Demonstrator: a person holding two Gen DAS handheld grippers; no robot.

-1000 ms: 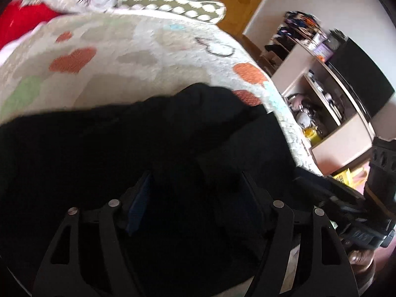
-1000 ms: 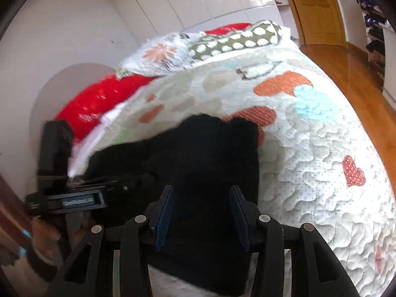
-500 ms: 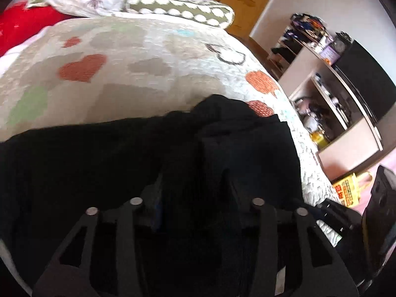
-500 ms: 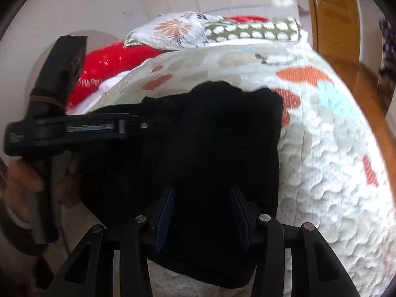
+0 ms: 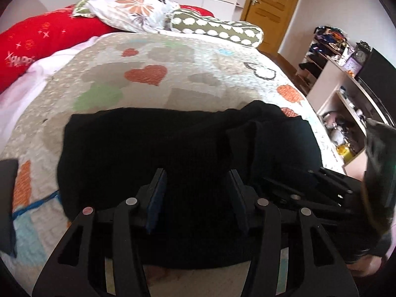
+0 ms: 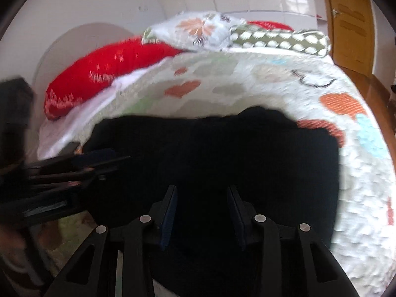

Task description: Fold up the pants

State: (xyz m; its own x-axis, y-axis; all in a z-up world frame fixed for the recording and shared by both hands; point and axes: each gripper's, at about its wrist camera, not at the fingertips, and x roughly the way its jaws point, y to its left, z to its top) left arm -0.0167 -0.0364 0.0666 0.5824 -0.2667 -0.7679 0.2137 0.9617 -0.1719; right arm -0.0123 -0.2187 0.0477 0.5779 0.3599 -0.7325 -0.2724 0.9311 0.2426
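Both claws, left [image 5: 196, 188] and right [image 6: 202, 204], spread over black pants [image 5: 160, 153]; red pillow [image 5: 42, 39] reads "HAPPY".

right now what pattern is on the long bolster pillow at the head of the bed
Olive green with white dots on the bolster pillow, clearest in the left wrist view.

Home bedroom: quilted bed [image 5: 198, 74], pillows [image 5: 131, 12], wooden door [image 5: 274, 12].

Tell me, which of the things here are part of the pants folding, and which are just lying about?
Part of the job:
black pants, lying on the quilt
left gripper, open
right gripper, open

Just lying about:
red pillow
floral pillow
green dotted bolster
cluttered shelves
wooden door
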